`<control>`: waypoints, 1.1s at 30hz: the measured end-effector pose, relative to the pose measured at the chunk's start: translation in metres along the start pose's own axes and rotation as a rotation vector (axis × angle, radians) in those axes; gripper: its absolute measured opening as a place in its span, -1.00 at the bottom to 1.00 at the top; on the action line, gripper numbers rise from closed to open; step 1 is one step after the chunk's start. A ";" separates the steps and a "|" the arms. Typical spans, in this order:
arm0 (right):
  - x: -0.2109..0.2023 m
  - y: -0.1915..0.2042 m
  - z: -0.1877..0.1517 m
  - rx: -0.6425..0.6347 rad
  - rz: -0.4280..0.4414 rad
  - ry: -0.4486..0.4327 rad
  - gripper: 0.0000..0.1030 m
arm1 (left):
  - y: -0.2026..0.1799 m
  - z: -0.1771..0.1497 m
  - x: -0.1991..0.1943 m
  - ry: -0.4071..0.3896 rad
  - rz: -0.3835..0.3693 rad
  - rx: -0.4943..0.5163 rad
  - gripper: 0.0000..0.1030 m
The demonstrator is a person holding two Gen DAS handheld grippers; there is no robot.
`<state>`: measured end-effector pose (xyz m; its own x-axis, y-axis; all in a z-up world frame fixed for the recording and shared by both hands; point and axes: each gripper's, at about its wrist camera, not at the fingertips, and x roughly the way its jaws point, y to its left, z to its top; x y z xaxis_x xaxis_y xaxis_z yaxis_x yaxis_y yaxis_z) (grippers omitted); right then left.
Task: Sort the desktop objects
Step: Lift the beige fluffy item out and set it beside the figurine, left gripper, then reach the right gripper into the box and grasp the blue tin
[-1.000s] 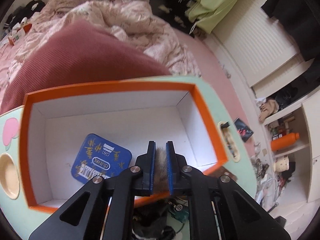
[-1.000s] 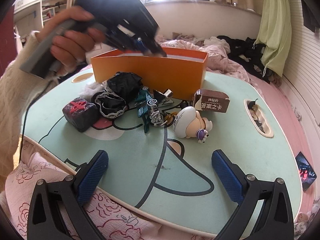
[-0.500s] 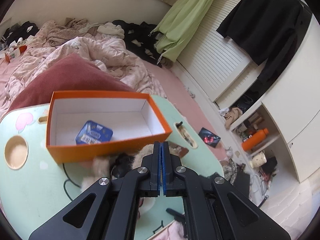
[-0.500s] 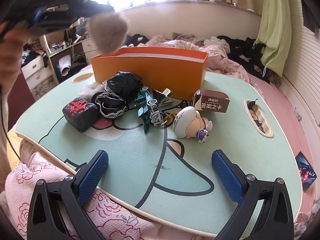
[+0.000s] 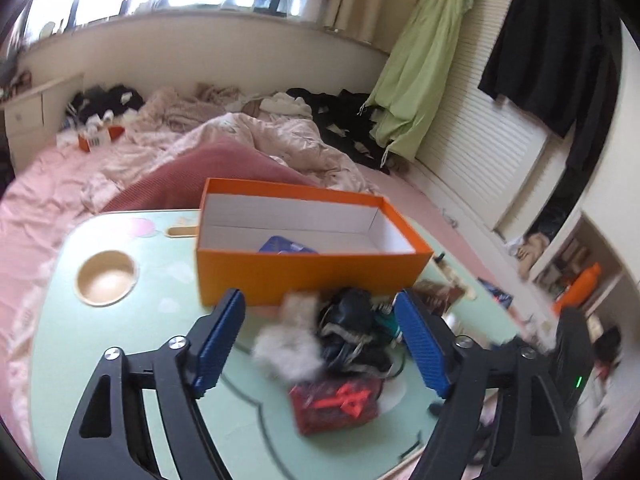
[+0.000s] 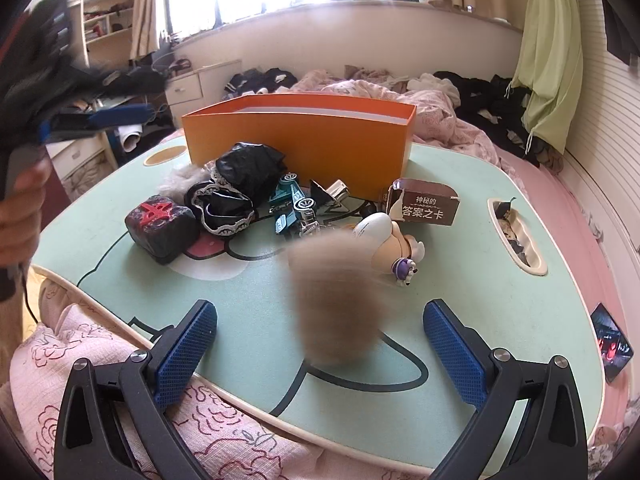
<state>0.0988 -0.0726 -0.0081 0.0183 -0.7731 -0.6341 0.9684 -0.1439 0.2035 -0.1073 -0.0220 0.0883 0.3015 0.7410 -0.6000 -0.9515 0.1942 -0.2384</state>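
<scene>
Counter (image 6: pixel 248 292), mint green, sits over the bed. Left to right in the right wrist view: the left gripper (image 6: pixel 100 116), blurred, raised at the far left in a hand (image 6: pixel 20 216); its fingers are opening and nothing sits between them. Below it the clutter: dark cube (image 6: pixel 162 224) with red marking, black lace bundle (image 6: pixel 236 184), toy car (image 6: pixel 294 206), figurine (image 6: pixel 386 240), brown card box (image 6: pixel 426 206). Behind the pile stands the orange box (image 6: pixel 300 136), open-topped, judged to be the sorting bin.

Brown pom-pom (image 6: pixel 336 300) shows as a motion-smeared blob in front of the figurine, between the right gripper's fingers in the picture but touching neither; whether it is falling or already landed cannot be told. It is outside the orange box, so it is not yet sorted.

Right gripper (image 6: pixel 320 352) rests low at the near edge, fingers wide apart, empty, probably parked as standby.

Left wrist view: left gripper (image 5: pixel 320 344) looks down on the pile, with a white fluff (image 5: pixel 286 354) and the cube (image 5: pixel 334 404) beneath. A blue tin (image 5: pixel 286 246) lies inside the orange box (image 5: pixel 312 276), the only item visibly stowed.
</scene>
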 end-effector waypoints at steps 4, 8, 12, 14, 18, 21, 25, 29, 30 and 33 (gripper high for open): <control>0.000 -0.001 0.000 0.002 -0.004 0.000 0.99 | -0.003 -0.037 -0.009 0.048 0.109 0.084 0.52; 0.000 -0.001 0.000 0.004 -0.006 -0.001 0.99 | -0.007 -0.070 -0.003 0.093 0.196 0.137 0.52; 0.000 -0.001 -0.001 0.005 -0.010 0.000 0.99 | -0.012 -0.091 0.013 0.109 0.198 0.152 0.69; 0.000 -0.001 0.001 0.006 -0.011 -0.001 0.99 | -0.015 -0.094 0.014 0.055 0.209 0.144 0.74; 0.000 -0.001 0.001 0.007 -0.013 -0.001 0.99 | -0.020 -0.100 0.013 -0.024 0.220 0.145 0.78; 0.000 -0.001 0.001 0.008 -0.016 -0.002 0.99 | -0.018 -0.101 0.011 -0.028 0.217 0.143 0.78; 0.000 -0.002 0.001 0.010 -0.018 -0.002 0.99 | -0.017 -0.102 0.012 -0.031 0.218 0.142 0.79; 0.000 -0.002 0.000 0.015 -0.025 -0.004 0.99 | -0.016 -0.102 0.014 -0.032 0.218 0.142 0.79; 0.000 -0.001 0.001 0.015 -0.026 -0.004 0.99 | -0.016 -0.102 0.014 -0.033 0.218 0.142 0.79; 0.000 -0.002 0.002 0.016 -0.029 -0.004 0.99 | -0.015 -0.103 0.015 -0.035 0.216 0.142 0.79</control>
<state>0.0962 -0.0730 -0.0070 -0.0102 -0.7708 -0.6370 0.9645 -0.1758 0.1973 -0.0826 -0.0798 0.0045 0.0901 0.7963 -0.5981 -0.9934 0.1150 0.0034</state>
